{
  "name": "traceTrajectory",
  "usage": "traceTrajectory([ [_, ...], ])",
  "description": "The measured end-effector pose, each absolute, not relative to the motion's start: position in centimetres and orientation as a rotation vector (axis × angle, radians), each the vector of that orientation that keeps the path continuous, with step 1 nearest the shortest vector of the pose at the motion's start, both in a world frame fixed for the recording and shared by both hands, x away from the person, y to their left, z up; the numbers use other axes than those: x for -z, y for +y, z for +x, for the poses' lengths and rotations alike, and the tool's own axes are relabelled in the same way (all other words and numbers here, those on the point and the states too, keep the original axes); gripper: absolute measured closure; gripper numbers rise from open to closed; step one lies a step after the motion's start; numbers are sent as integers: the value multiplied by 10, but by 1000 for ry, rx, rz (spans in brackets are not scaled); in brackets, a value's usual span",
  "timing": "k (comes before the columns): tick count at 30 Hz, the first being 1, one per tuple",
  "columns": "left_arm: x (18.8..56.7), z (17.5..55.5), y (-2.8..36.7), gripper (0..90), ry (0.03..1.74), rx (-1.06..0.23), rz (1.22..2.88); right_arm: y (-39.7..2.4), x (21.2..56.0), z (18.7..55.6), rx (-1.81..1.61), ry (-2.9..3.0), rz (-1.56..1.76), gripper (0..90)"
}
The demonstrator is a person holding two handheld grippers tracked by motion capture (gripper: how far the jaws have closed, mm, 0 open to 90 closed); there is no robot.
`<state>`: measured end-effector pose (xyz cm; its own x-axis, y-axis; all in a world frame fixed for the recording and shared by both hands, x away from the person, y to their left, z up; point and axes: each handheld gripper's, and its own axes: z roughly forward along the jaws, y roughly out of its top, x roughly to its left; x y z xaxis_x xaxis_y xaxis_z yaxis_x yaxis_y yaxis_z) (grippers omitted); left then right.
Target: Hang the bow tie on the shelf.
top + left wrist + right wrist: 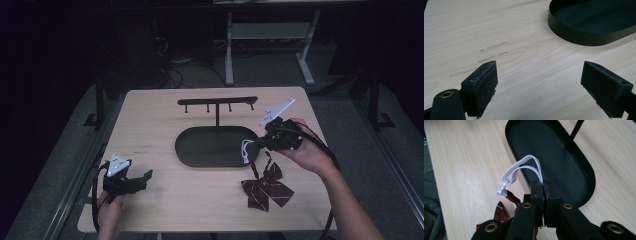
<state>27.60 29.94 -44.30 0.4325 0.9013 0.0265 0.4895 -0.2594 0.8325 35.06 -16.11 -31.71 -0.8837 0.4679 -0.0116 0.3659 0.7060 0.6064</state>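
My right gripper [543,185] is clamped on the bow tie's [265,187] white elastic strap [520,168]: light, floppy, dangling at 6 o'clock. Left gripper [539,82] gapes, empty.

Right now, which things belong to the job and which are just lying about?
In the job:
- right gripper, shut on the white elastic strap
- red striped bow tie
- black hook stand with its oval tray

Lying about:
- left gripper, open over bare table
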Motion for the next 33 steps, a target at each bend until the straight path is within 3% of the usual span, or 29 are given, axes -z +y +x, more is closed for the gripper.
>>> traceTrajectory([
  [33,444,277,299,136,1173,-657,1899,-128,293,386,-943,2699,707,871],
])
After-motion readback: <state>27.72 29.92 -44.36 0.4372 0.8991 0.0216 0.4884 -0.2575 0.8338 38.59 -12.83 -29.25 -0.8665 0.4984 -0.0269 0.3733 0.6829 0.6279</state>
